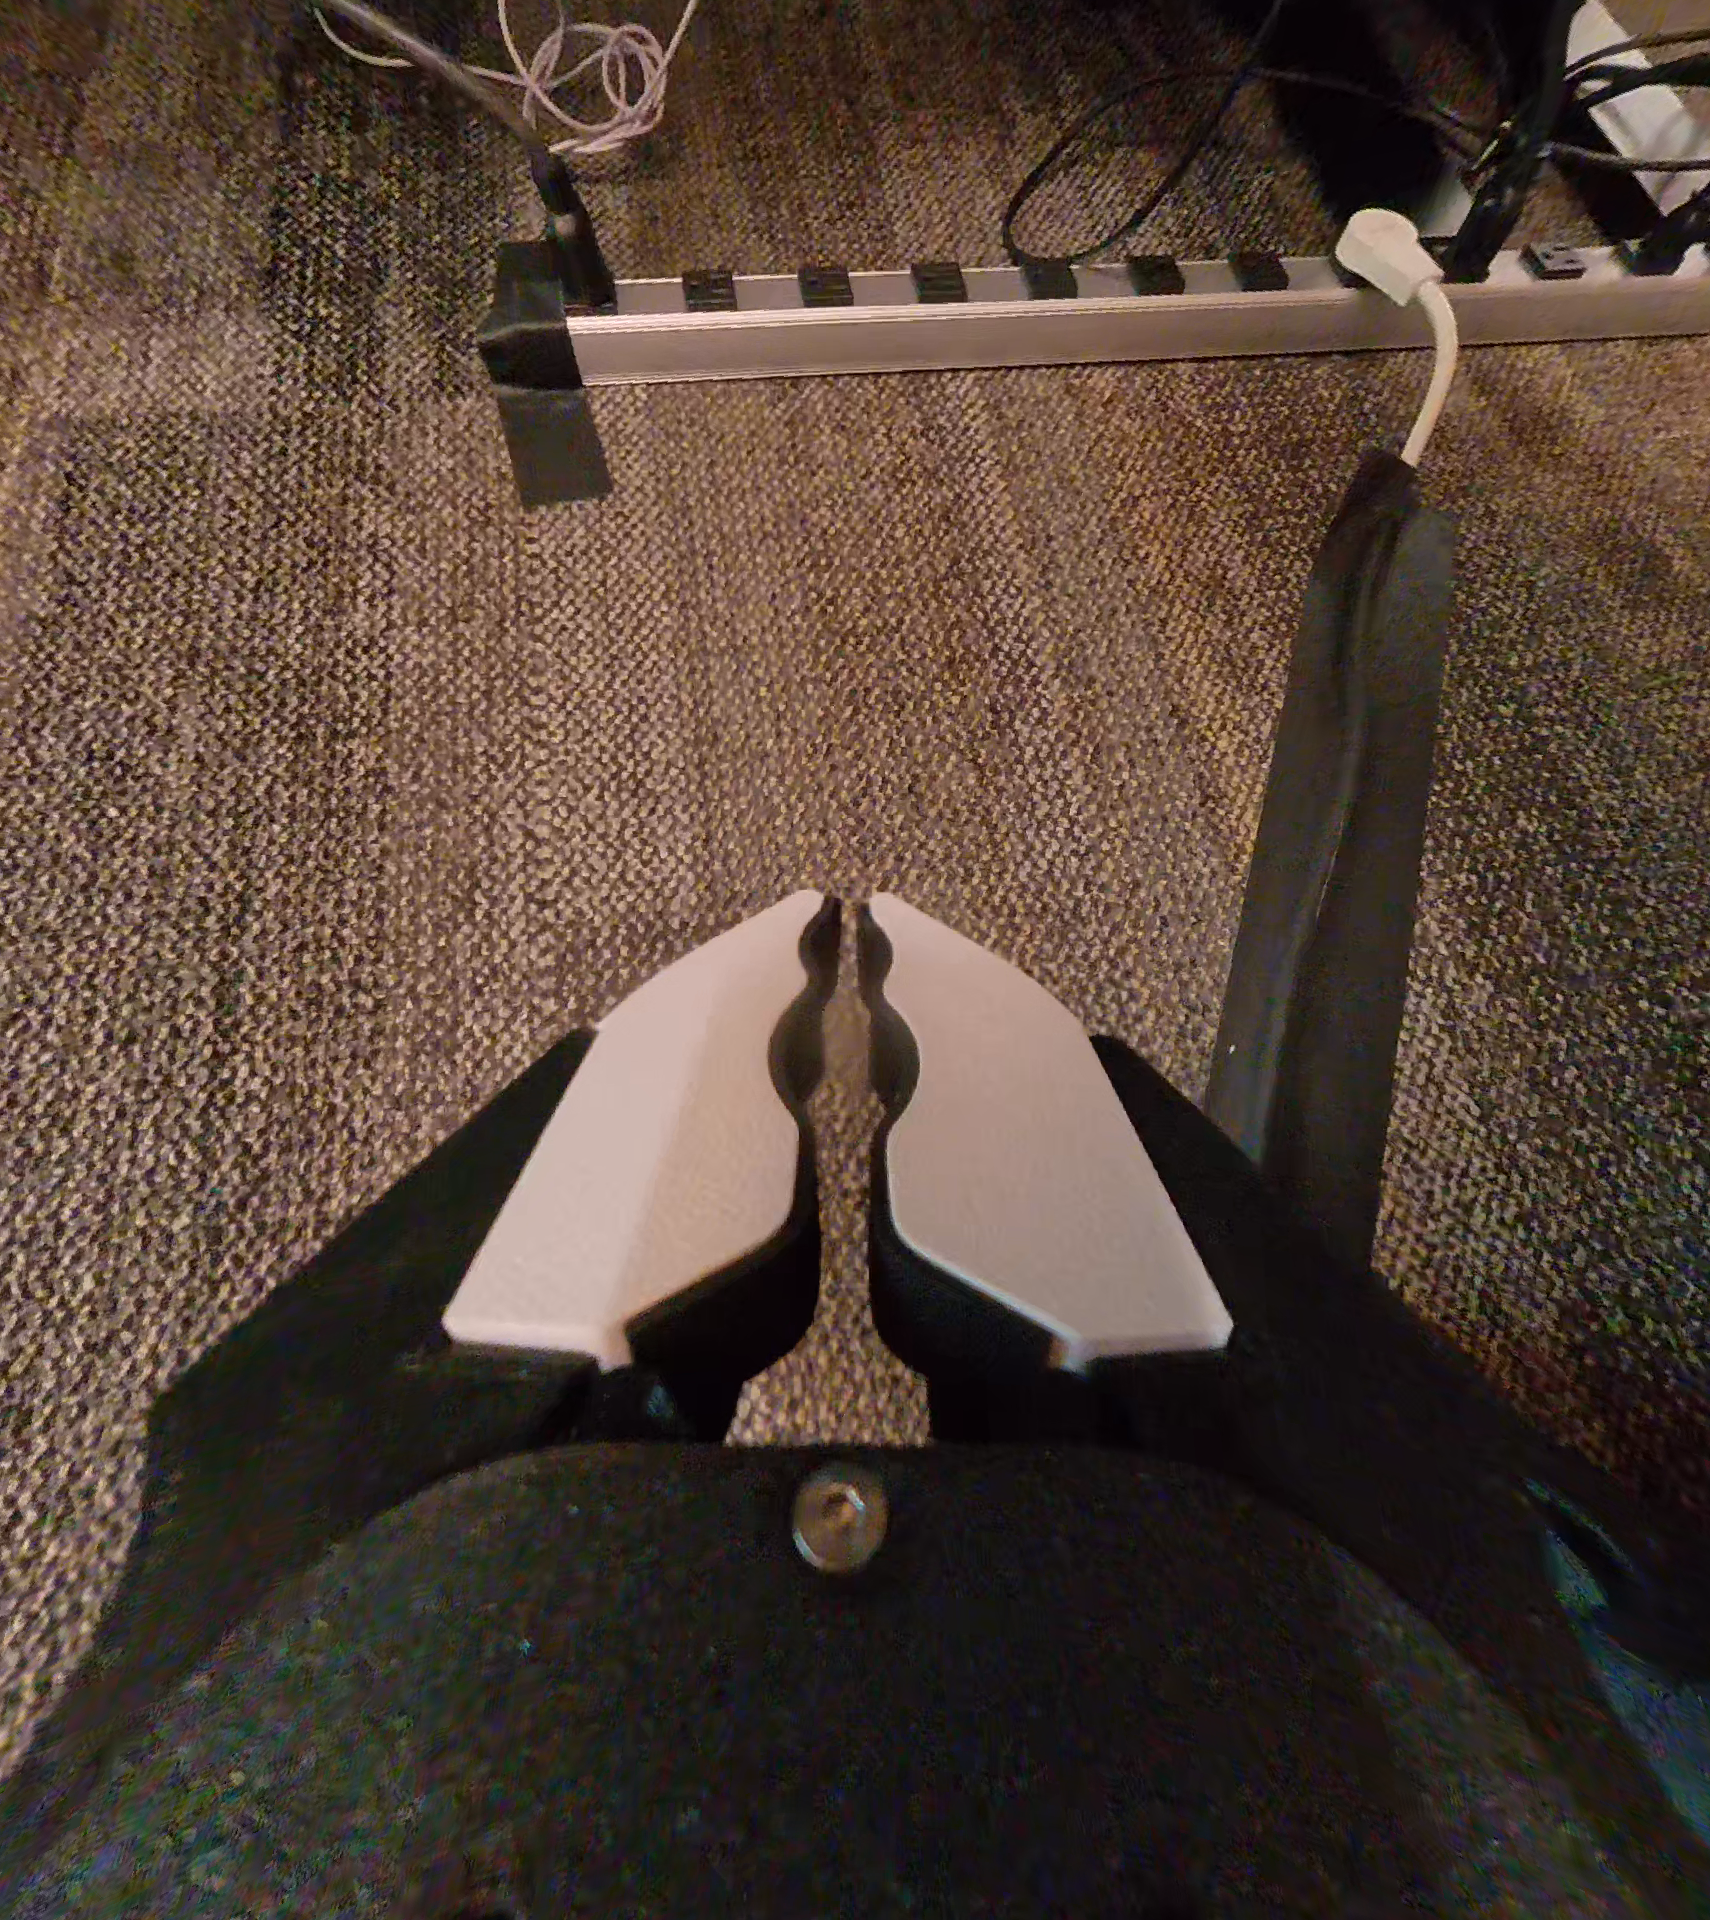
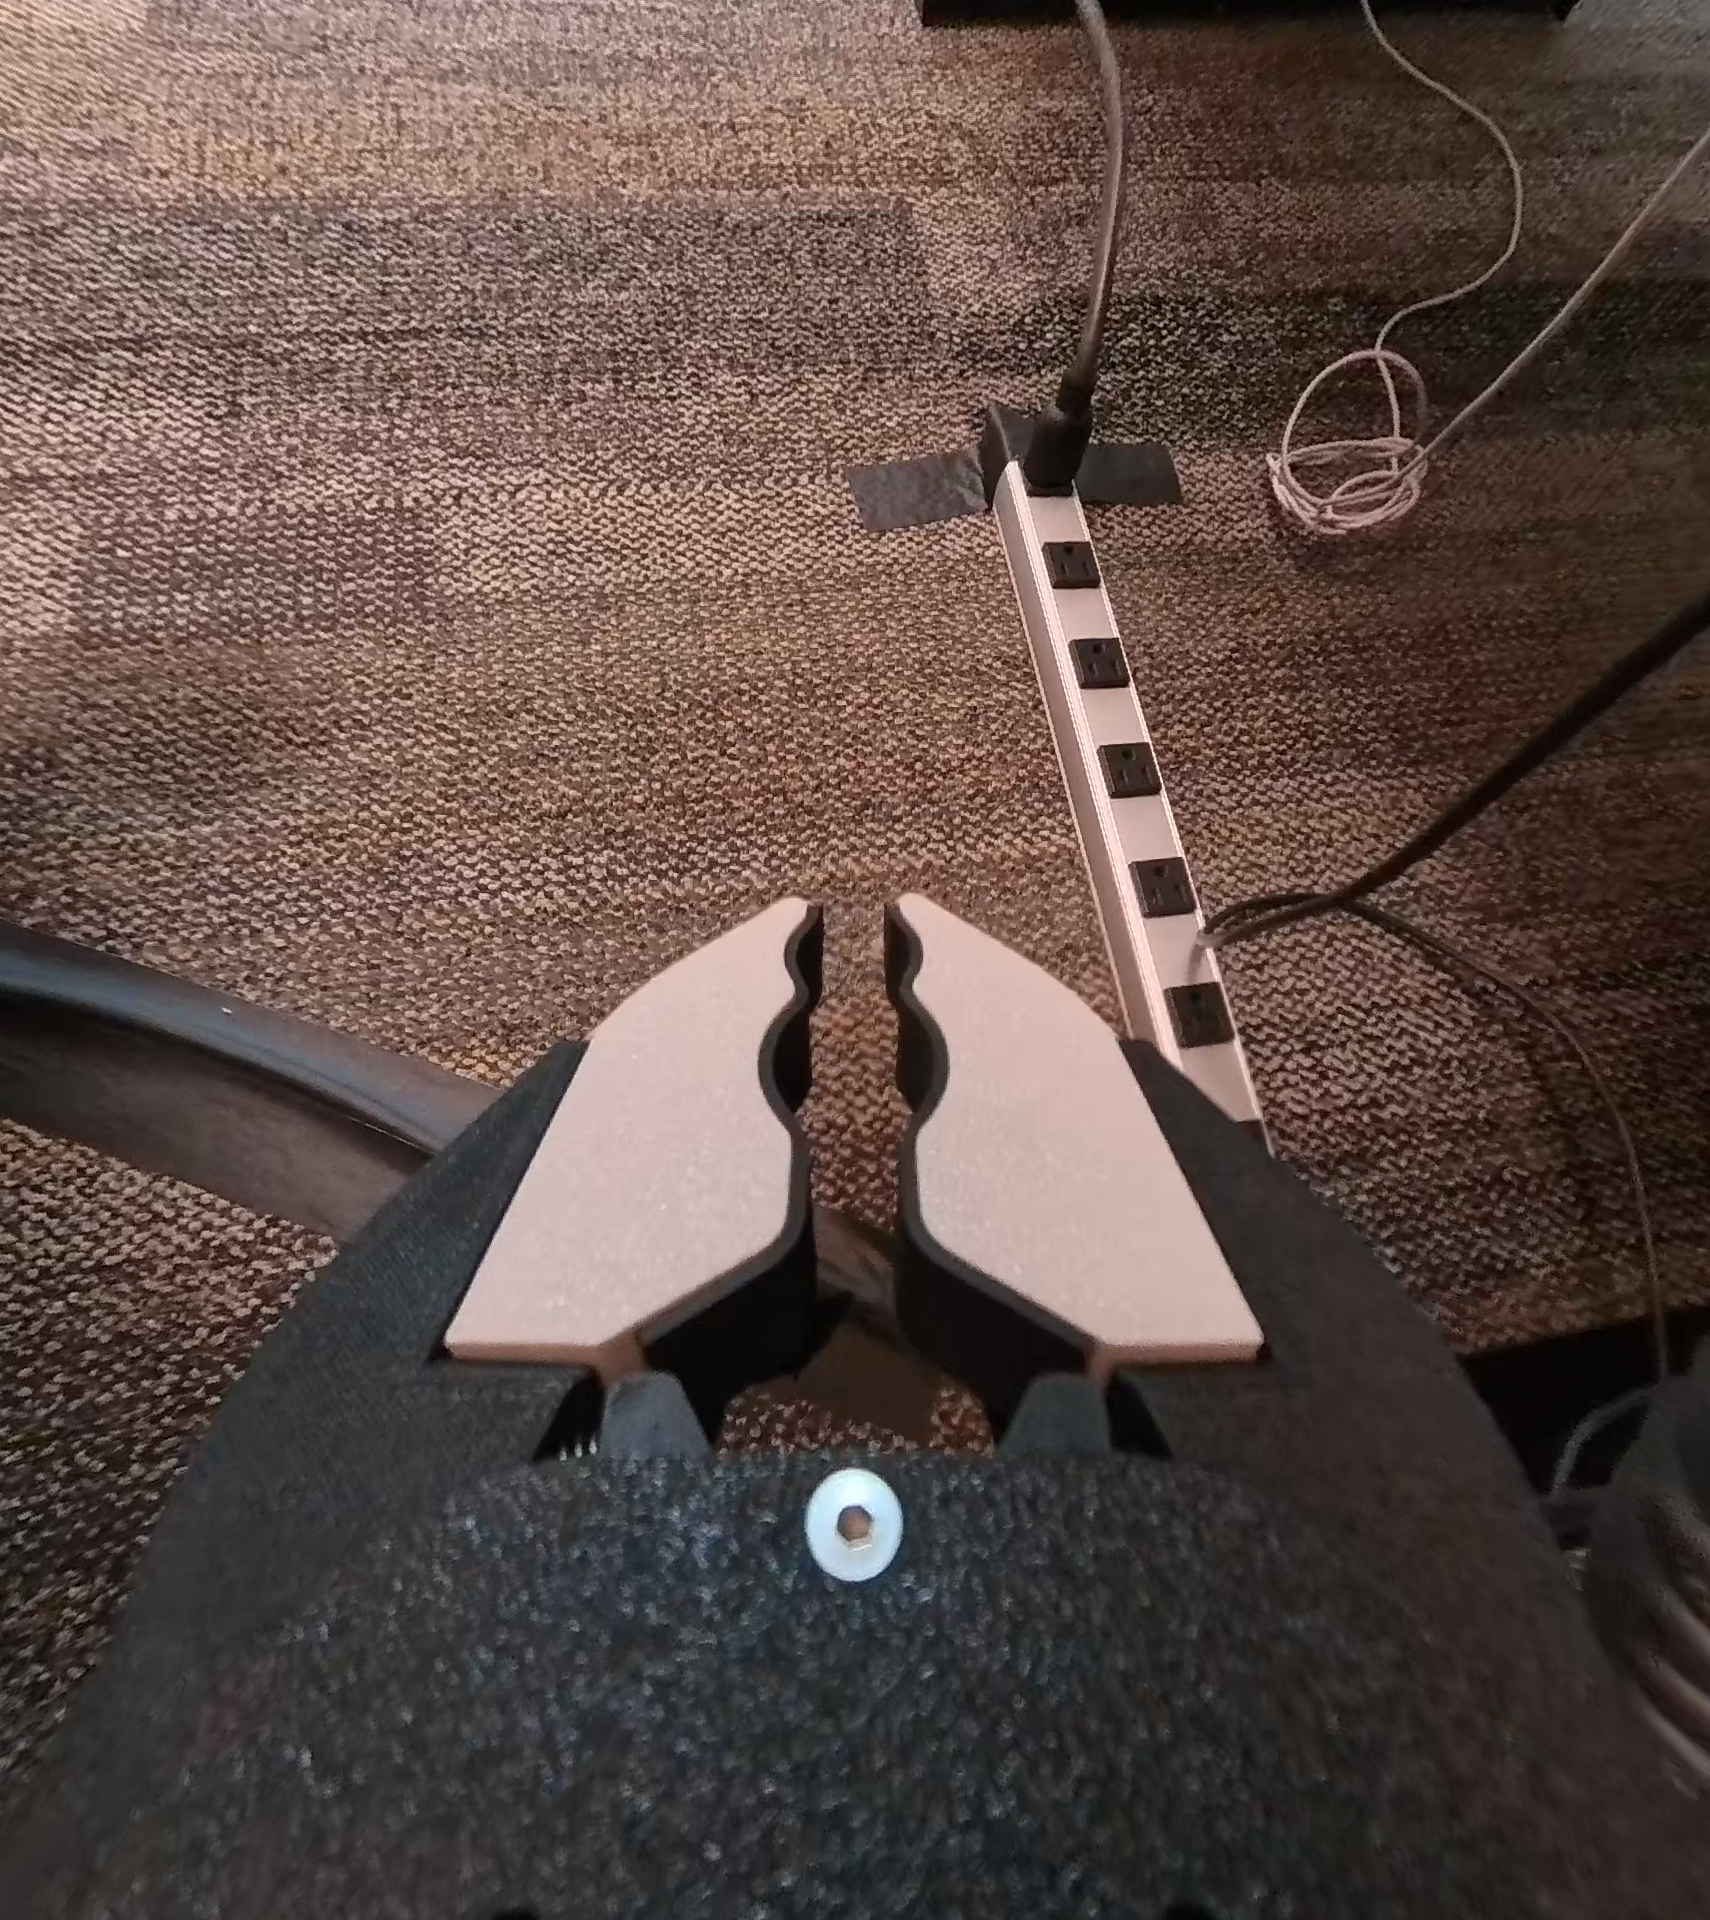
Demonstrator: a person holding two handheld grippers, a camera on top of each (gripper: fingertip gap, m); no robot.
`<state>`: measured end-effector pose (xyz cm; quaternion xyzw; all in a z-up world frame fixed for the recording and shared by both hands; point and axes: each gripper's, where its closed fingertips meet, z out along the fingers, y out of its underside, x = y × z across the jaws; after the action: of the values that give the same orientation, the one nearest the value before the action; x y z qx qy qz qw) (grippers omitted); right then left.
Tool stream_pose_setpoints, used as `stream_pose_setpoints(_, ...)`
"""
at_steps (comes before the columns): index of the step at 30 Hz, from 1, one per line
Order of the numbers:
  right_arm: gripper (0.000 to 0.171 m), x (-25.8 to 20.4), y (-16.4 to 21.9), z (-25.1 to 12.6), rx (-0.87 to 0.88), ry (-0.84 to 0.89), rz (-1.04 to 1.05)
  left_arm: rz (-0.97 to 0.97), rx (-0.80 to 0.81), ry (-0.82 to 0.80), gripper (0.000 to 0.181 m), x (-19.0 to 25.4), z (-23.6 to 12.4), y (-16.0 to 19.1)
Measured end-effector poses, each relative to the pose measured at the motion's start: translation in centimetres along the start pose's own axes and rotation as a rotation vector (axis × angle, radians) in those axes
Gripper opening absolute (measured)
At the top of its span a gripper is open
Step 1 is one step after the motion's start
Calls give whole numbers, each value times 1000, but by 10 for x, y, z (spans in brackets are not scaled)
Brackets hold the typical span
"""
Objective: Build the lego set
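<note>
Your left gripper (image 1: 849, 906) over carpet (image 1: 311, 727), fingers nearly pressed together, thin slit at tips, nothing pinched. Ahead: metal power strip (image 1: 1038, 322) lying crosswise, black tape (image 1: 550, 436) holding its left end, white plug (image 1: 1376, 244) in socket at right, taped cable run (image 1: 1339, 779) below it. Your right gripper (image 2: 851, 914) also over carpet, narrow gap between tips, empty. Same power strip (image 2: 1100, 727) running away at right, coiled thin cord (image 2: 1350, 457) beyond. Lego set: not visible in either view.
</note>
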<state>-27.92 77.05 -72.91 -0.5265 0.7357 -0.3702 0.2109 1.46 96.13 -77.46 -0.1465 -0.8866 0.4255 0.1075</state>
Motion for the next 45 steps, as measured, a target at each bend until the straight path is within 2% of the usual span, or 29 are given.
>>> stream_pose_setpoints(7,10,-8,12,4,25,0,6,-4,8,-92,2,-10,2,1)
stream_pose_setpoints(13,0,-25,18,13,37,-26,-20,-126,17,-210,0,-32,-5,7)
stream_pose_setpoints(17,0,-38,26,25,22,-47,-32,-220,-3,-204,0,-36,-13,23)
stream_pose_setpoints(24,0,-64,38,46,4,-78,-61,-216,-11,-217,5,-28,-26,45)
stream_pose_setpoints(28,1,-85,47,47,-20,-87,-3,-221,-31,-202,6,-10,-31,55)
stream_pose_setpoints(34,0,-122,55,20,-81,-97,78,-181,-88,-207,1,27,-45,57)
stream_pose_setpoints(39,0,-144,60,-21,-154,-100,111,-286,-60,-302,0,35,-67,29)
stream_pose_setpoints(45,0,-166,56,-74,-193,-125,138,-311,-100,-347,0,61,-107,8)
